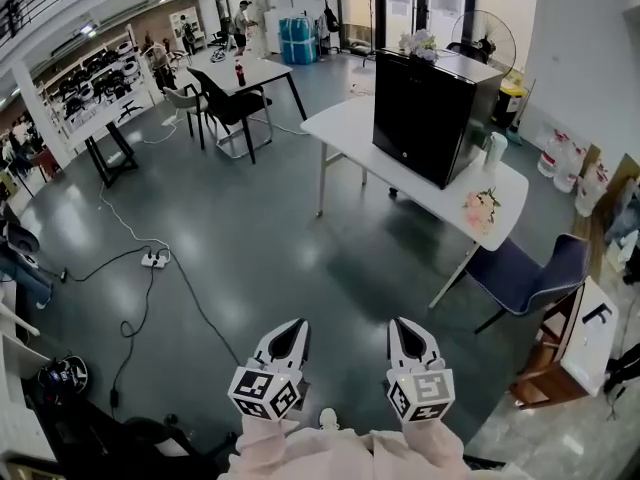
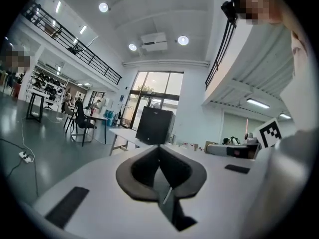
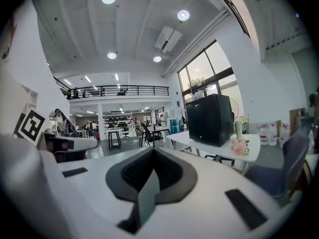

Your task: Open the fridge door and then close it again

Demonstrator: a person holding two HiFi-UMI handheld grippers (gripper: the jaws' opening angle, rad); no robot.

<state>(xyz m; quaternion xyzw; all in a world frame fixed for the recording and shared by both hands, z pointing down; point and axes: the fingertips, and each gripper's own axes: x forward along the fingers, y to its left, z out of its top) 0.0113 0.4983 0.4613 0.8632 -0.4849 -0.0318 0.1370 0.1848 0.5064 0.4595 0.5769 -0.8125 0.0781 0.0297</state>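
A black mini fridge (image 1: pixel 430 113) stands on a white table (image 1: pixel 345 128) across the room, its door closed. It also shows far off in the left gripper view as the fridge (image 2: pixel 154 126) and in the right gripper view as the fridge (image 3: pixel 208 118). My left gripper (image 1: pixel 292 330) and right gripper (image 1: pixel 403 328) hang side by side low in the head view, well short of the table. Both are shut with nothing between the jaws. The left gripper (image 2: pixel 159 148) points level and the right gripper (image 3: pixel 152 152) points almost level toward the fridge.
Pink flowers (image 1: pixel 480 208) and a pale bottle (image 1: pixel 493 151) lie on the table beside the fridge. A blue chair (image 1: pixel 530 273) stands at its near right end. A power strip (image 1: pixel 153 259) with cables crosses the floor at left. Another table with black chairs (image 1: pixel 235 98) stands farther back.
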